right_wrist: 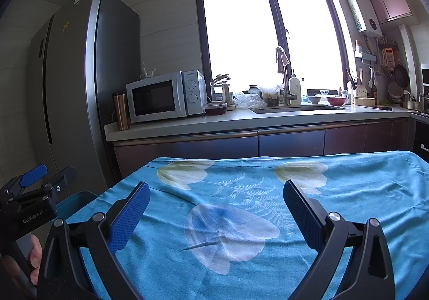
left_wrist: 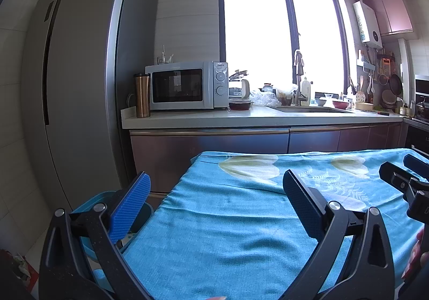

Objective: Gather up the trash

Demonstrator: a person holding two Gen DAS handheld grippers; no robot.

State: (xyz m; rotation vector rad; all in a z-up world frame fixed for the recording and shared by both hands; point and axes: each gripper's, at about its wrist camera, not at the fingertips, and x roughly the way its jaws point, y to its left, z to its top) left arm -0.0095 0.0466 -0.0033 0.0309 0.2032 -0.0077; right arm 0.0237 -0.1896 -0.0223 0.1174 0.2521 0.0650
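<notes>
My left gripper [left_wrist: 217, 187] stands open over the left part of a table covered with a blue flowered cloth [left_wrist: 241, 219], with nothing between its blue pads. My right gripper [right_wrist: 215, 190] is also open and empty, above the cloth's [right_wrist: 348, 192] large pale flower print. Each gripper shows in the other's view: the right gripper [left_wrist: 395, 163] at the right edge, the left gripper [right_wrist: 57, 169] at the left edge, a hand on its handle. A blue bin [left_wrist: 88, 203] stands low beside the table's left side, also seen as the blue bin [right_wrist: 77, 201]. No loose trash shows on the cloth.
A tall grey fridge [left_wrist: 80, 85] stands at the left. Behind the table runs a kitchen counter [left_wrist: 241, 117] with a microwave [left_wrist: 185, 85], a copper tumbler [left_wrist: 142, 96], a sink [left_wrist: 308, 109] and crowded dishes. Something crumpled lies on the floor [left_wrist: 21, 265] at the lower left.
</notes>
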